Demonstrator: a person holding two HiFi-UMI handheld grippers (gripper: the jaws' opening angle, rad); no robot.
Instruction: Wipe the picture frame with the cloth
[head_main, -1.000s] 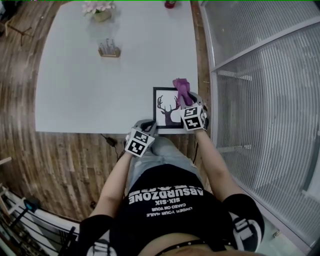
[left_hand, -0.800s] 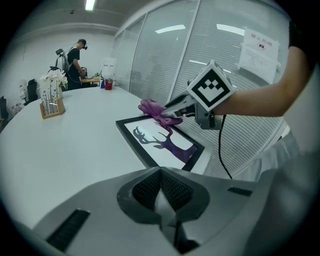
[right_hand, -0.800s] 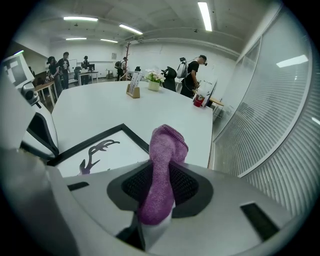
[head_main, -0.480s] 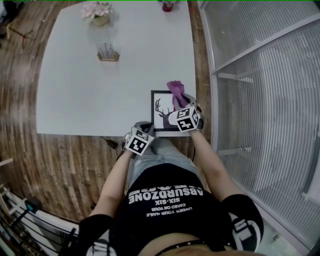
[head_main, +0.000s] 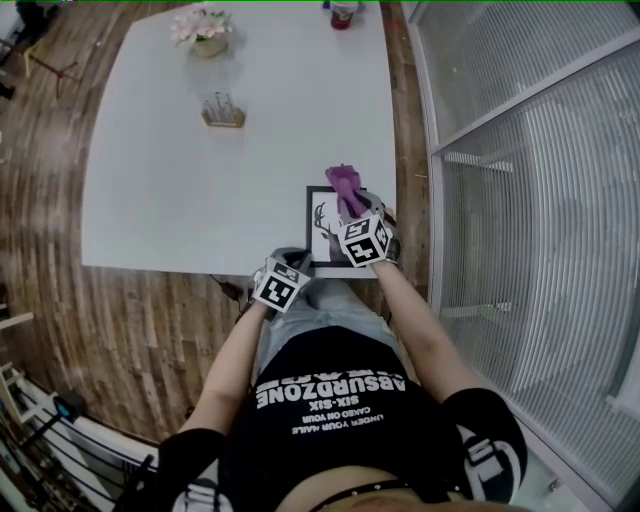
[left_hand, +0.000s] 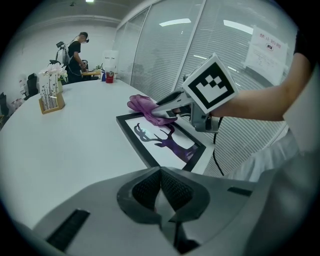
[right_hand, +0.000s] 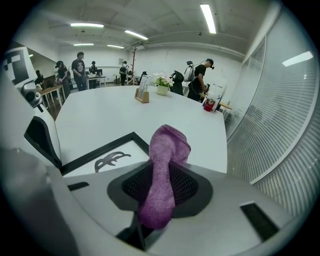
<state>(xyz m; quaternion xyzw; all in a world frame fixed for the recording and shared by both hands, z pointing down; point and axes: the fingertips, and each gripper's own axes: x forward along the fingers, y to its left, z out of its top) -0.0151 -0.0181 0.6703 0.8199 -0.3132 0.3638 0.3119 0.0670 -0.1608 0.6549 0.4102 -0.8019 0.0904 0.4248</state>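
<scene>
A black picture frame (head_main: 322, 232) with a deer silhouette lies flat at the near right corner of the white table (head_main: 200, 180). My right gripper (head_main: 352, 208) is shut on a purple cloth (head_main: 346, 185), whose free end hangs over the frame's far right part. In the right gripper view the cloth (right_hand: 165, 170) runs up between the jaws, with the frame (right_hand: 107, 152) below and to the left. The left gripper view shows the frame (left_hand: 165, 142), the cloth (left_hand: 142, 105) and the right gripper (left_hand: 167, 111) over it. My left gripper (head_main: 297, 258) is shut with nothing in it, at the table's near edge beside the frame.
A flower pot (head_main: 204, 28), a wooden holder (head_main: 222, 112) and a red cup (head_main: 342, 12) stand at the table's far side. A glass partition with blinds (head_main: 520, 200) runs close along the right. Several people (right_hand: 77, 67) stand in the room behind the table.
My right gripper has carried the cloth leftward across the frame, from its right edge toward the middle. The left gripper has stayed about where it was.
</scene>
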